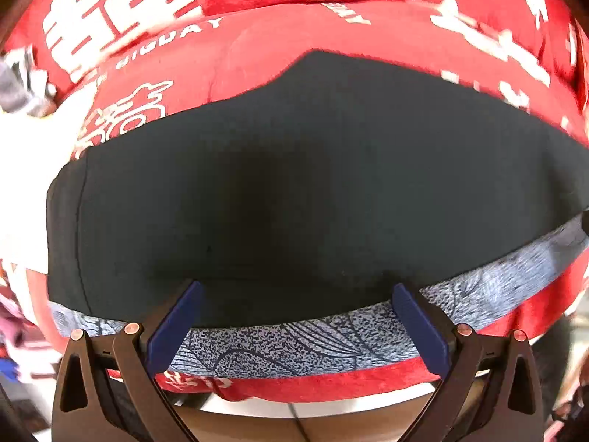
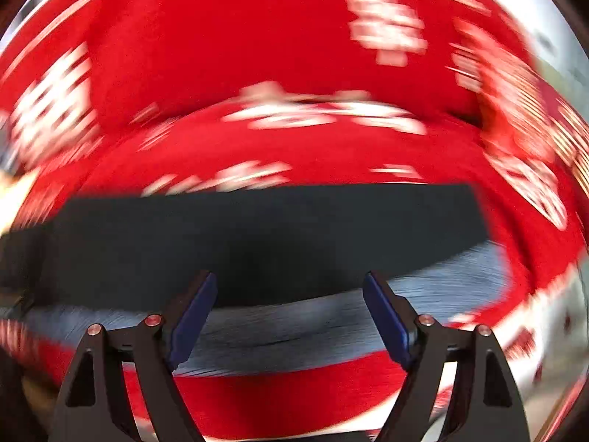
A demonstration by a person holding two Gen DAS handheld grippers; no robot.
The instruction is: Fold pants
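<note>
Both claws, left (image 1: 296, 291) and right (image 2: 289, 281), spread wide above dark pants (image 1: 294, 191).

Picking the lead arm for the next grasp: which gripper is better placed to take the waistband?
Left, probably. The left gripper is open, steady, straddling the grey patterned waistband of the black pants. The right gripper is open too, near the band, but its view is motion-blurred.

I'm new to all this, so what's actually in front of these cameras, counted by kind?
Dark pants with patterned grey waistband: 1
Red printed cover beneath: 1
Grippers, jaws open: 2, left gripper, right gripper
Total: 4
</note>
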